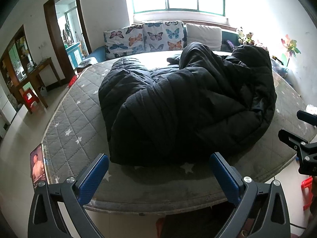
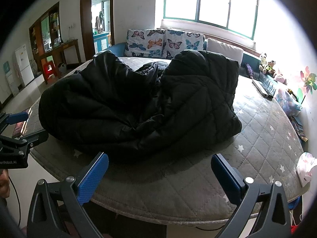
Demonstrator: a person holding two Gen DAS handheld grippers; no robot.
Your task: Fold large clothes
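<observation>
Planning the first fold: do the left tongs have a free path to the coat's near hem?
Probably yes: the left tongs are open, facing the coat, with only bare mattress between; the phone lies off aside.

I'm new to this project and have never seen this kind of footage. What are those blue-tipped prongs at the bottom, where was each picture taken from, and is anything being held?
There is no robot here: a person holds a two-finger gripper in each hand, and each carries a wide-angle camera looking along its fingers. One picture is from the left gripper, the other from the right gripper. The blue-padded prongs are their fingers, spread wide with nothing between them, so nothing is held. Each gripper also shows at the edge of the other's picture. Ahead, a bulky black padded coat lies crumpled on a grey star-patterned mattress. A phone with a lit screen lies at the mattress's near left corner. Butterfly cushions sit behind.
</observation>
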